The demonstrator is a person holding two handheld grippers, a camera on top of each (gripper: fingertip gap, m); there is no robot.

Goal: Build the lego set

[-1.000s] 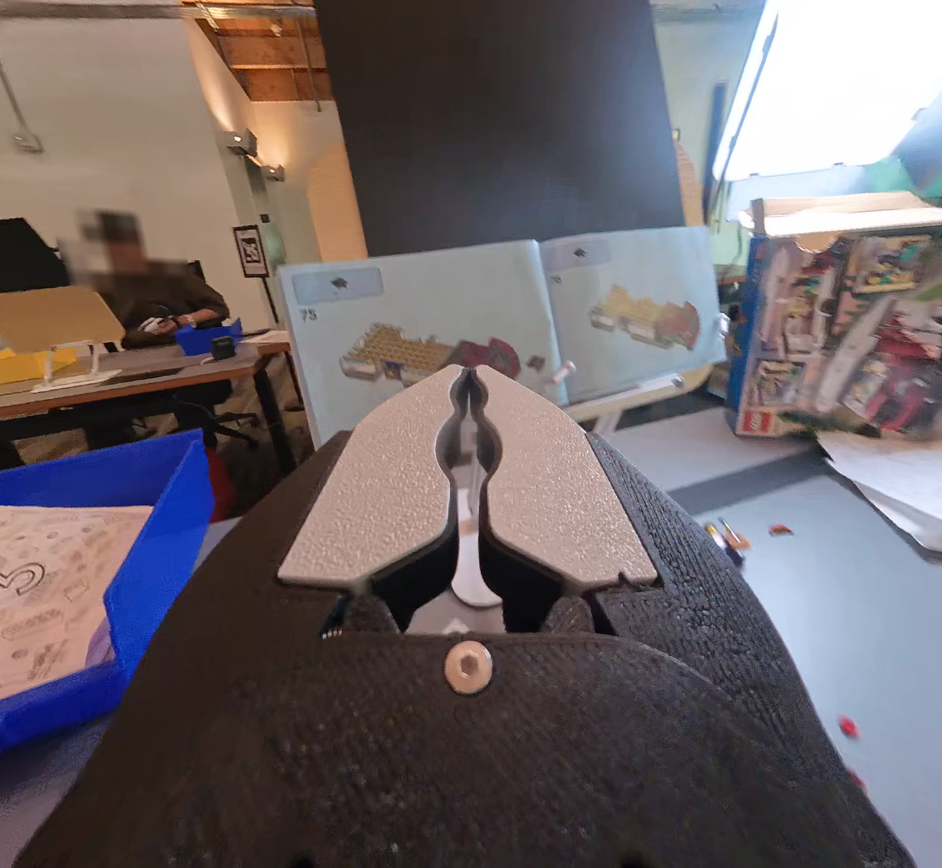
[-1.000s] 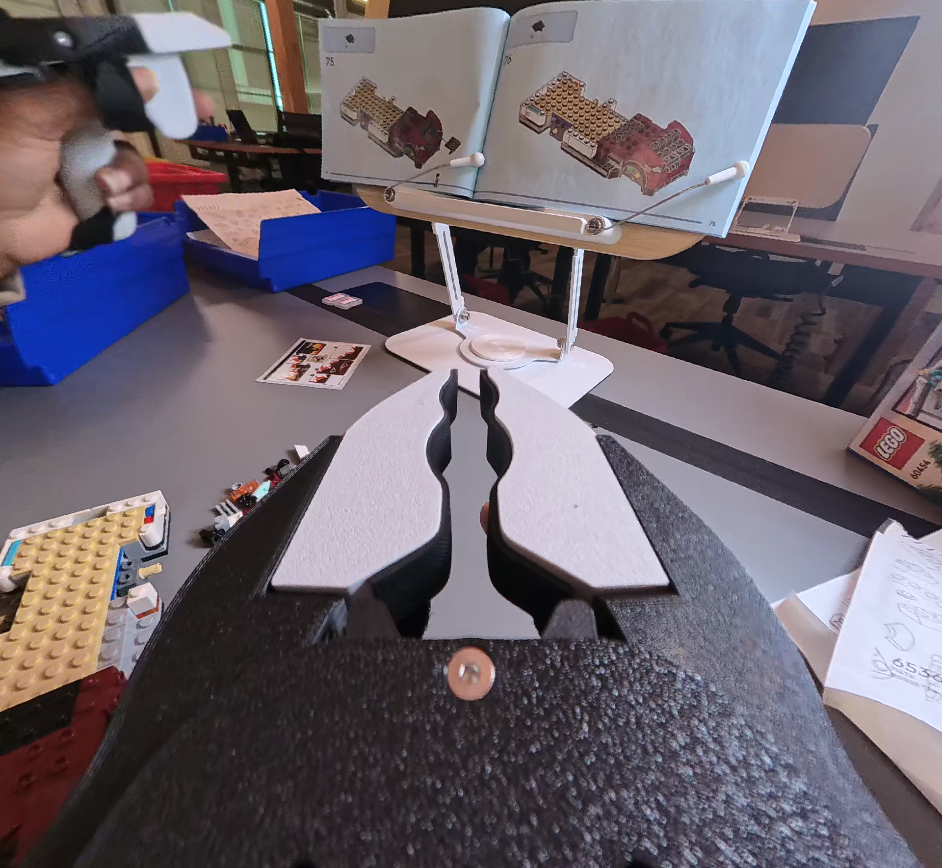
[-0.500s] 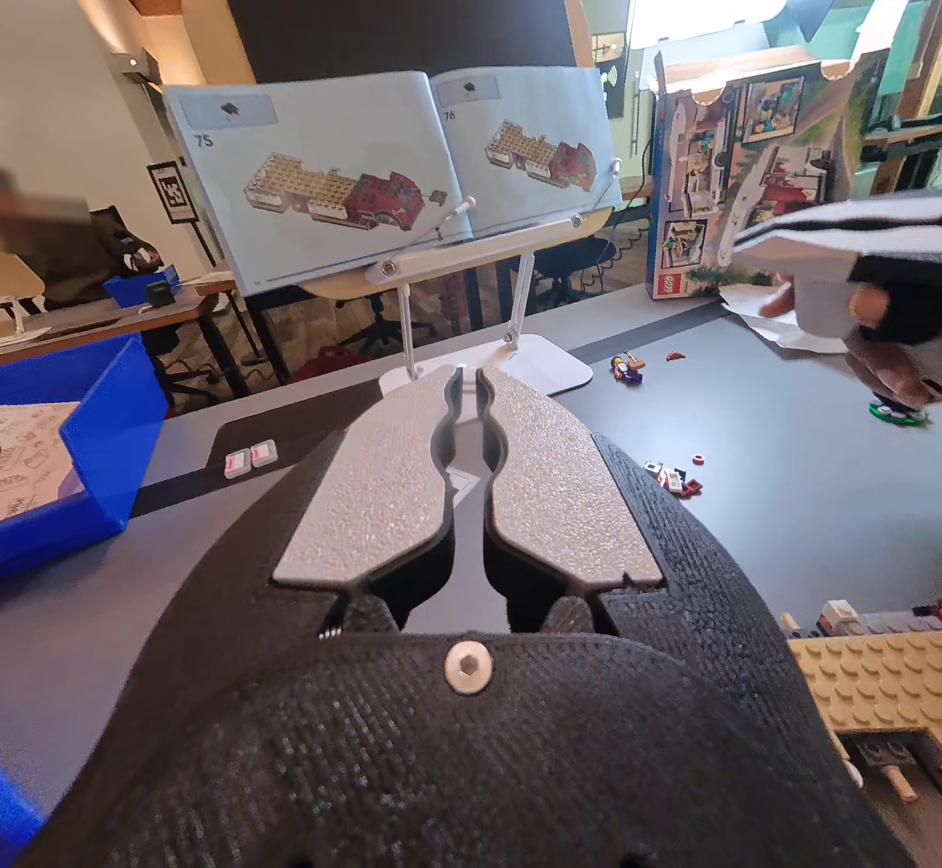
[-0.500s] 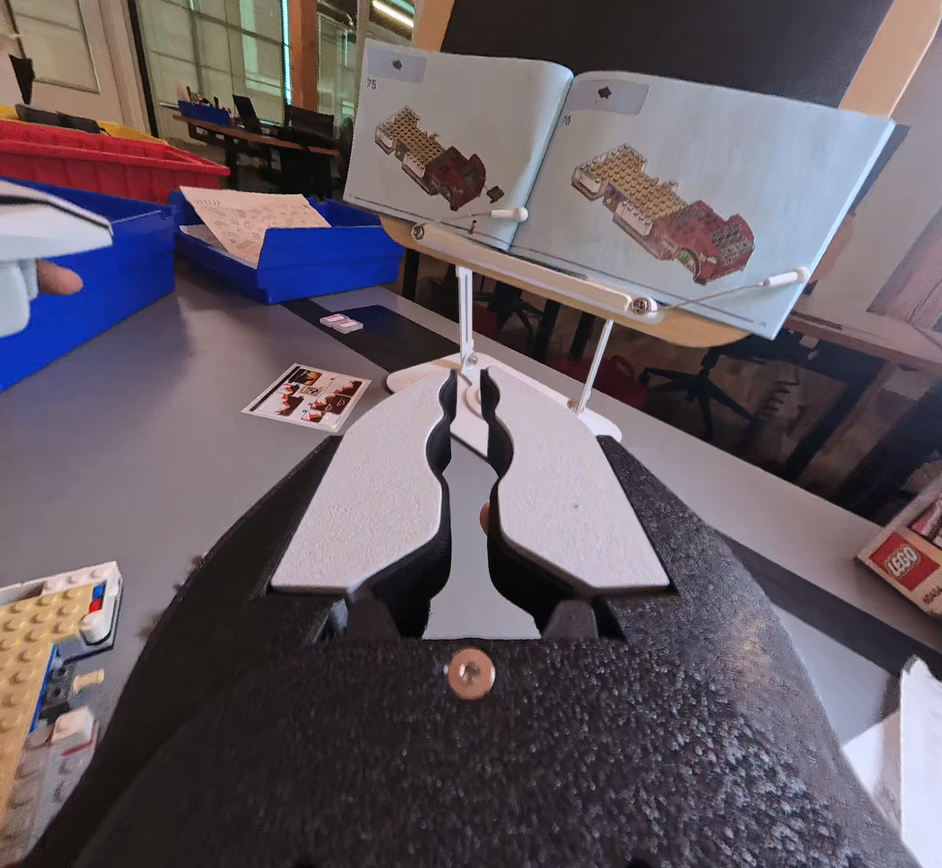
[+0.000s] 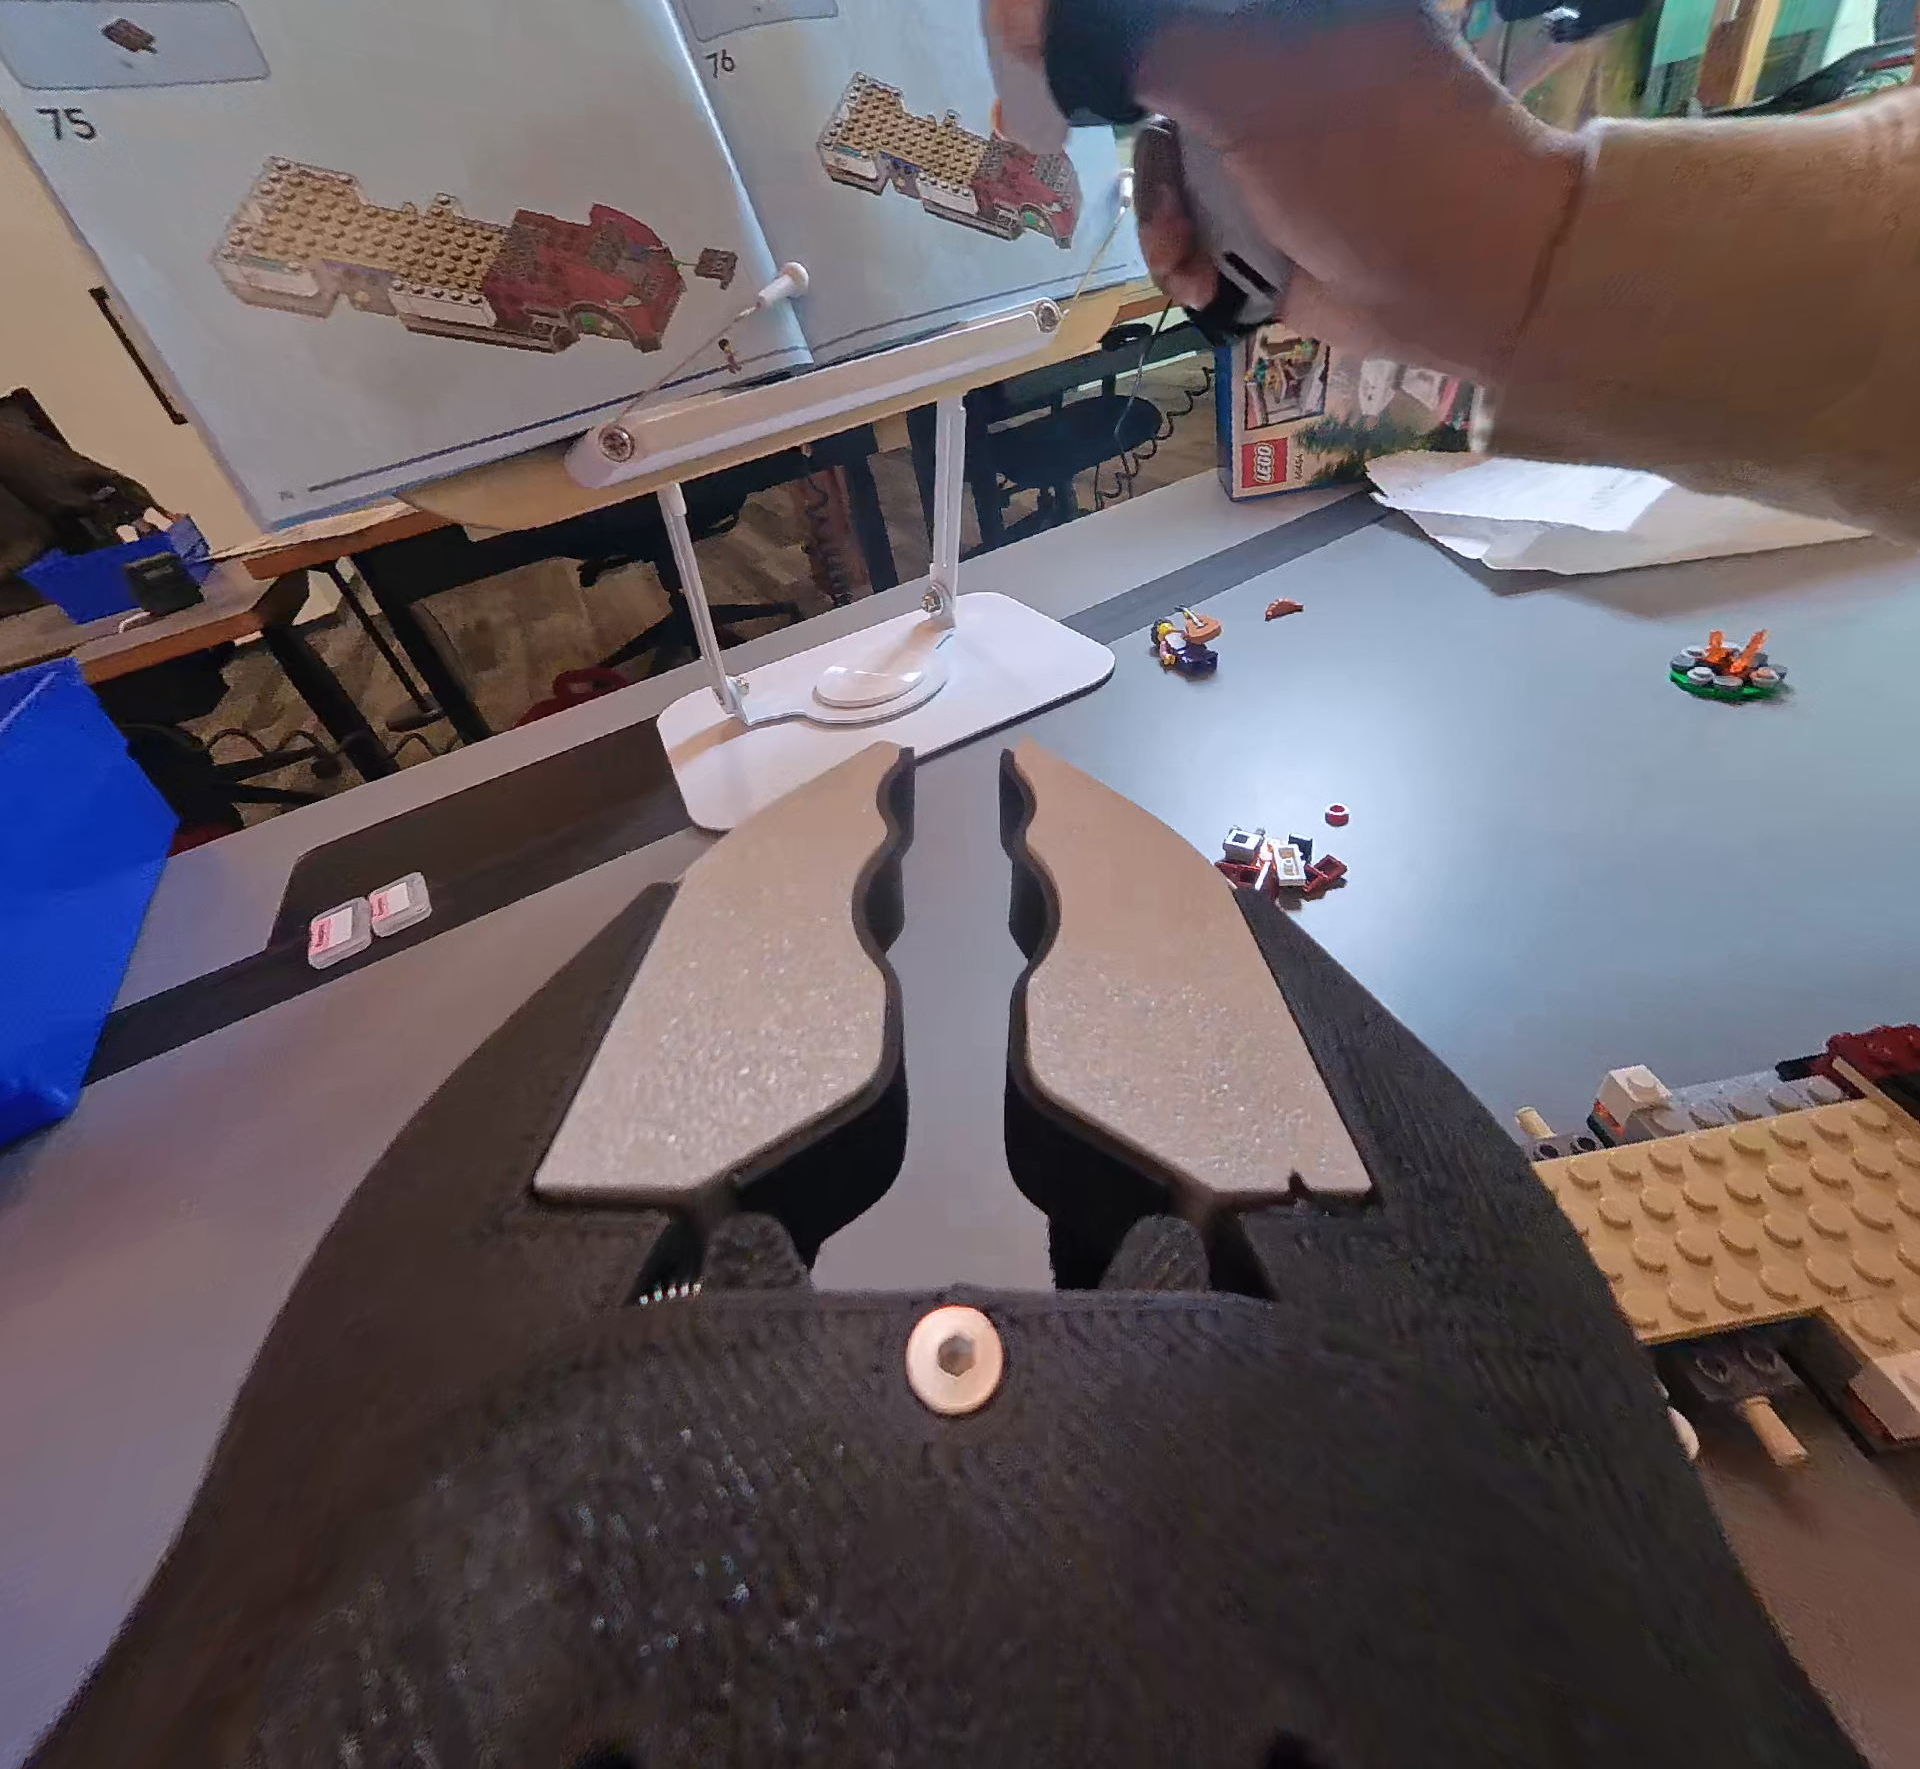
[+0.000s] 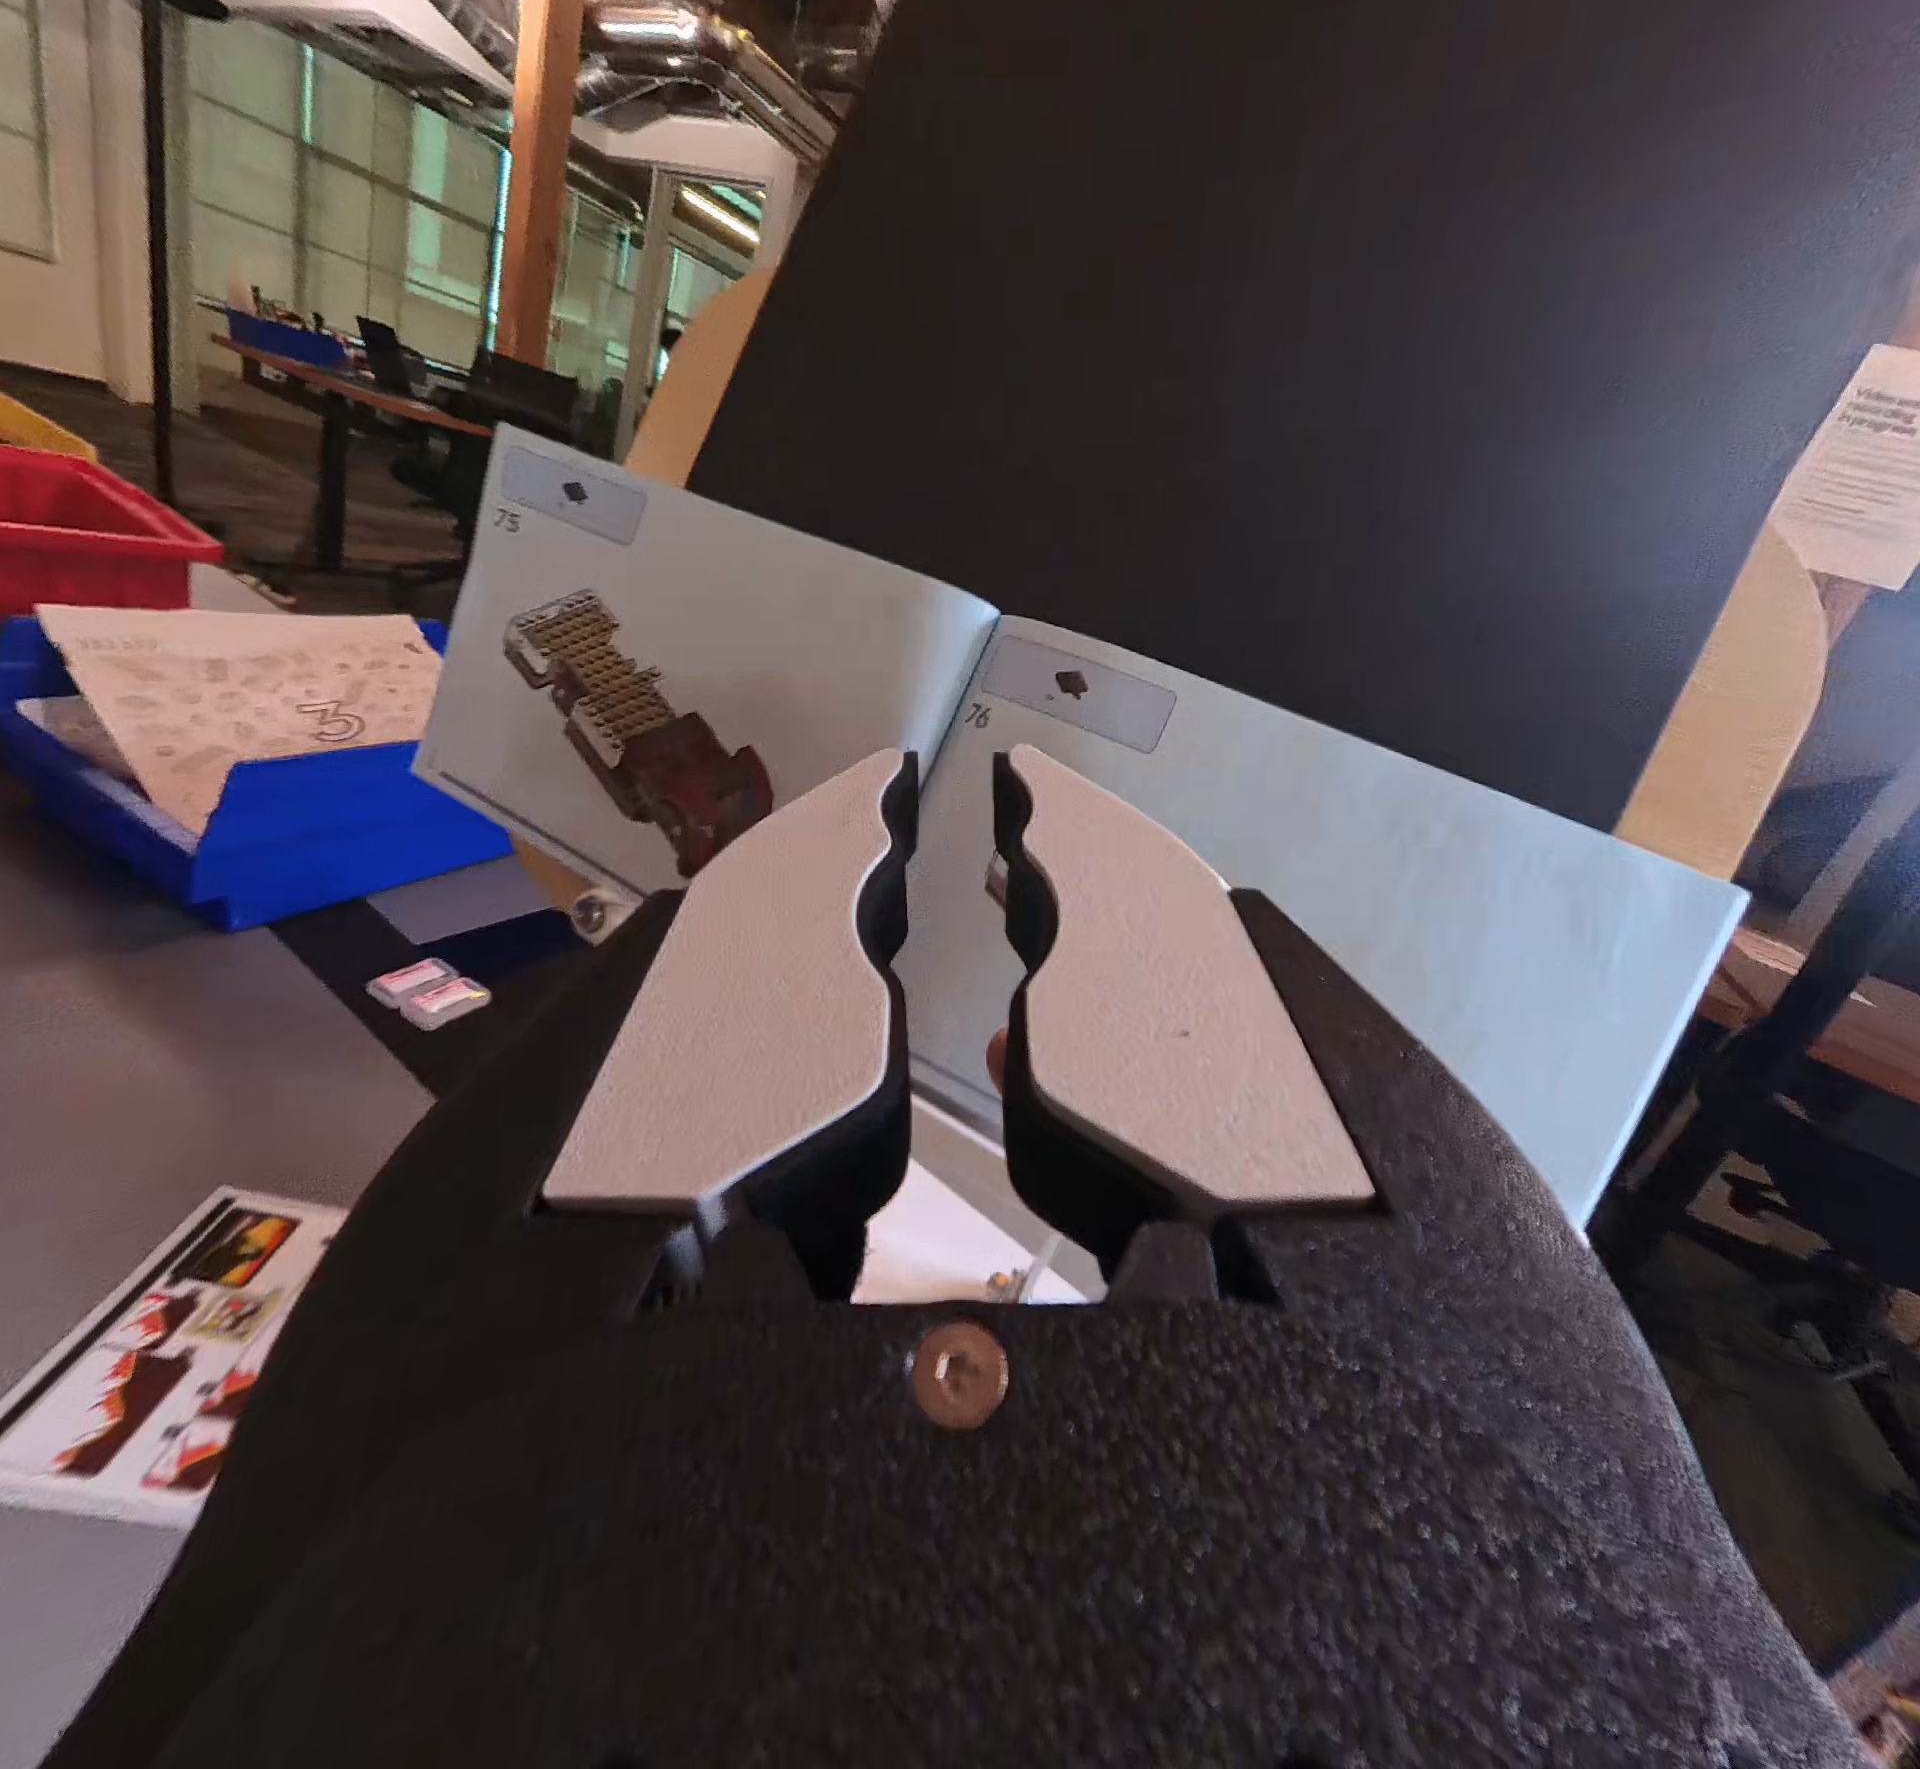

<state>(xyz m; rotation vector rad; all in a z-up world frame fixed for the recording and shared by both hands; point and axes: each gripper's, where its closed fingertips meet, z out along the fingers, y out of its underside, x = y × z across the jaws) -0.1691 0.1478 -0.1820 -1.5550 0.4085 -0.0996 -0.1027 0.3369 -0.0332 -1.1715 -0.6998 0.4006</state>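
My left gripper (image 5: pixel 956 763) is open and empty, hovering over the grey table (image 5: pixel 1507 888) just in front of the white book stand's base (image 5: pixel 987 670). An open light-blue instruction booklet (image 5: pixel 468 161) rests on that stand. My right gripper (image 6: pixel 954 763) is open and empty, raised and pointing at the booklet's (image 6: pixel 1351 888) spine and right page. In the left wrist view a hand (image 5: pixel 1351 192) holds that right gripper, blurred, in front of the booklet's right page. A tan studded plate build (image 5: pixel 1745 1210) lies at the right of my left gripper.
A small pile of loose bricks (image 5: pixel 1283 862), a minifigure (image 5: pixel 1184 644) and a green round piece (image 5: pixel 1730 670) lie on the table. Blue bin (image 6: pixel 312 836) with a paper sheet at left, red bin (image 6: pixel 83 545) behind. Two small packets (image 5: pixel 369 919), sticker sheet (image 6: pixel 156 1356), toy box (image 5: pixel 1320 431), papers (image 5: pixel 1558 514). Tip to tip, the grippers are about 25 centimeters apart. It is some 15 centimeters from my left tips to the tan studded plate build (image 5: pixel 1745 1210).
My left gripper's jaws went from shut to open as it tipped down toward the table. My right gripper rose toward the booklet and opened a little wider.
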